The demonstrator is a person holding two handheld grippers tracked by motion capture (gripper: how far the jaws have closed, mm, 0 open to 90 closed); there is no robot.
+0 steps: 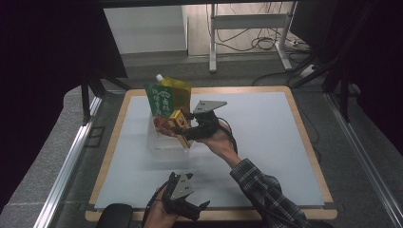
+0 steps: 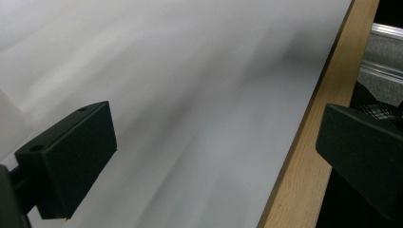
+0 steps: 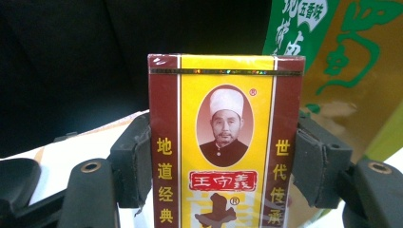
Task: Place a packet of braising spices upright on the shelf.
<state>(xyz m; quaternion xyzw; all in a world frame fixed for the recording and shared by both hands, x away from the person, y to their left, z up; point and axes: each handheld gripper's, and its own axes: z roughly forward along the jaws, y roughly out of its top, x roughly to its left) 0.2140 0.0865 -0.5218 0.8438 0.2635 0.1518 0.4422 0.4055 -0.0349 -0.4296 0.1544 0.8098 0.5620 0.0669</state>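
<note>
While clamped (right claw (image 3: 223, 161)): yellow box (image 3: 225, 142).

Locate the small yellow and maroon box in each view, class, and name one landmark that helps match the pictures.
High view: yellow and maroon box left of centre, clamped by the right gripper.
Left gripper view: not in it.
Right gripper view: box at centre, between the jaws.
Shared landmark: the green and yellow pouch behind the box.
</note>
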